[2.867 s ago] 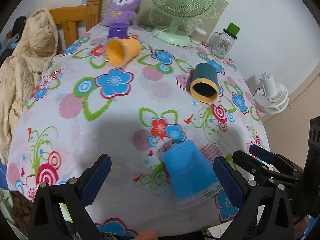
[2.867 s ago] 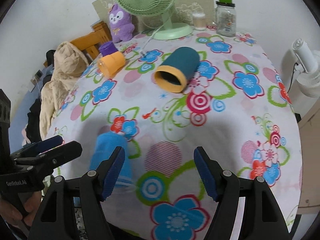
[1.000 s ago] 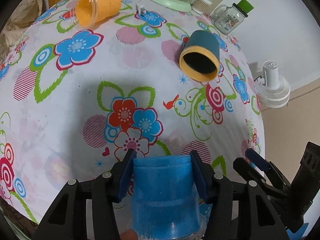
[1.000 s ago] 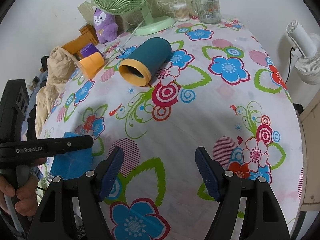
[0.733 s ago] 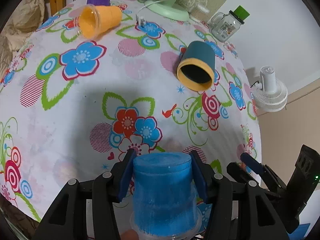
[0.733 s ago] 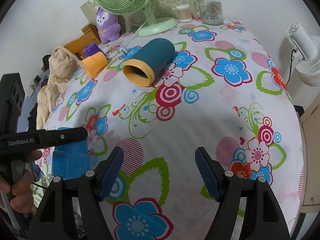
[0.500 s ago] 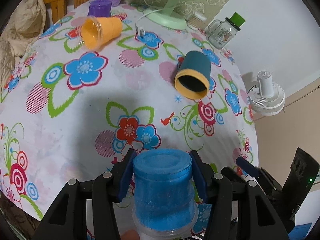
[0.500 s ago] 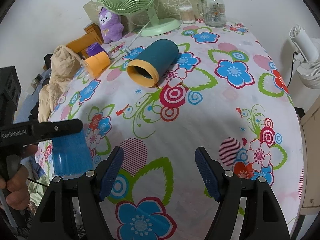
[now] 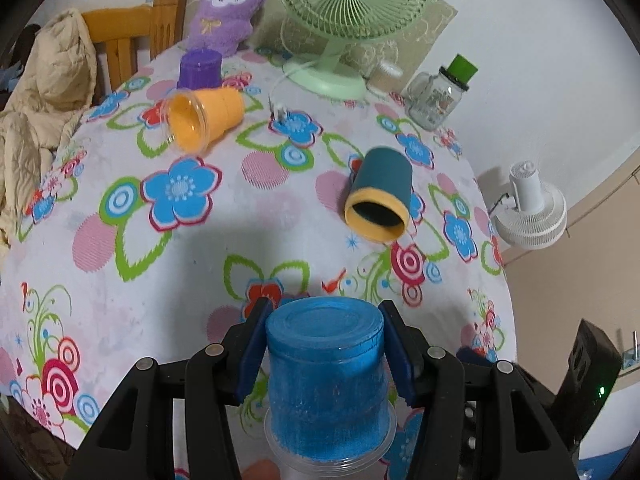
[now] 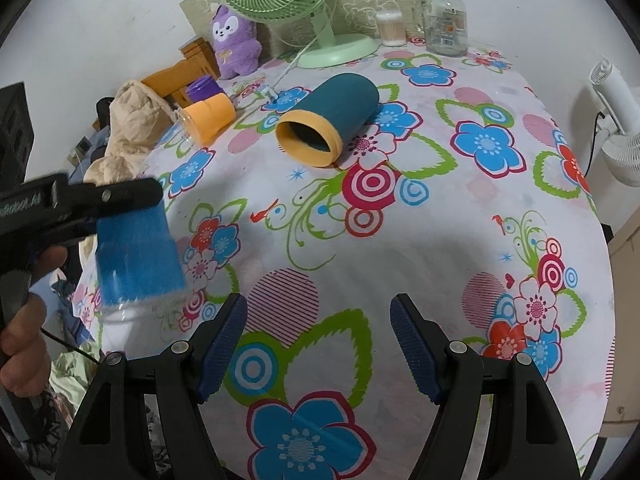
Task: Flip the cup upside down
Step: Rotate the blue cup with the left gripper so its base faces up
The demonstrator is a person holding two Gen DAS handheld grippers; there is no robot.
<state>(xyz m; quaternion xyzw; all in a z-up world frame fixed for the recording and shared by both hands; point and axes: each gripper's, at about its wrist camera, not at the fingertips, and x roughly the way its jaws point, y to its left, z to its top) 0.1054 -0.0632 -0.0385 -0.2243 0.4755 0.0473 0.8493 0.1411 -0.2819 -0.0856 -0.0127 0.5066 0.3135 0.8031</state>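
Four cups on show. Blue cup (image 9: 326,376) clamped between the pads of the left hand-held gripper (image 9: 324,354), base up, clear plastic rim at the bottom, fuzzy blue lining inside a see-through wall; lifted above the near left edge of the tabletop (image 10: 420,248), slightly tilted in the right wrist view (image 10: 136,256). Right hand-held gripper (image 10: 318,344) spread wide, nothing between its ribbed blue pads, hovering over the flowered cloth.

Three more cups out on the cloth: a teal cylinder with a yellow rim (image 9: 378,198) lying on its side, mouth toward the camera; an orange tapered cup (image 9: 204,118) with a clear rim, also on its side; a purple cup (image 9: 200,70) standing upside down just behind the orange one.

Two fans counted: one pale green desk fan (image 9: 348,20) with a round wire grille at the far edge, one small white fan (image 9: 534,210) off beyond the tabletop. One glass jar (image 9: 440,96) with a green cap. One purple plush toy (image 9: 228,10). One wooden chair (image 9: 128,44), beige quilted jacket (image 9: 44,104) draped over it.
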